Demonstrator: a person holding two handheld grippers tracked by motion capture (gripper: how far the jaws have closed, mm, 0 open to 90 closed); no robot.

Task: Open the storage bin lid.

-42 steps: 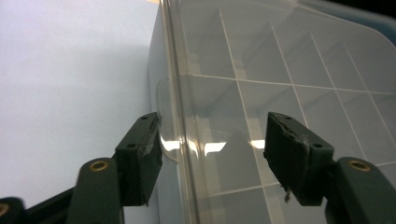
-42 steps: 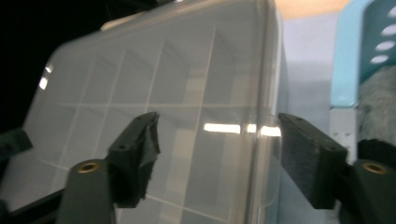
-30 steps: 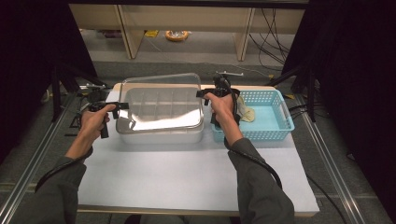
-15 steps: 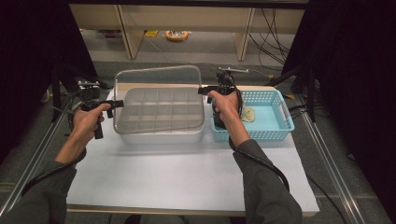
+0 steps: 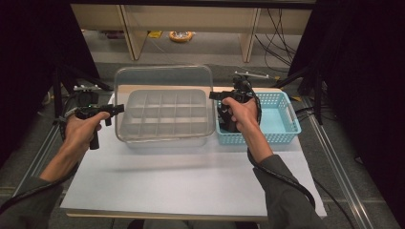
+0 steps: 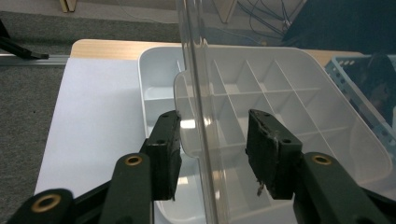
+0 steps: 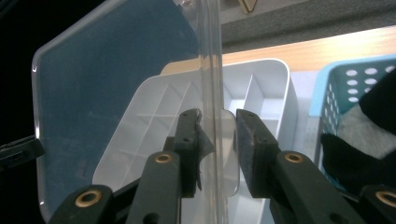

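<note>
- Pinches the edge of the clear lid [image 5: 162,78] with the right gripper [image 7: 218,116]: fingers clenched on it, one on each face (near pad flat against the plastic).
- Straddles the lid's opposite side tab with the left gripper [image 6: 212,116]; fingers have just been closing but are not clamped, with a narrow gap on one side and a wide one on the other.
- Keeps the lid raised and tilted, edge-on between both pairs of fingers.
- Leaves the white compartment box [image 6: 154,84] uncovered just beyond and below the fingertips, on the pale surface [image 5: 181,181].
- Places the blue basket [image 5: 286,129] just beside the right fingers, on the side away from the box.
</note>
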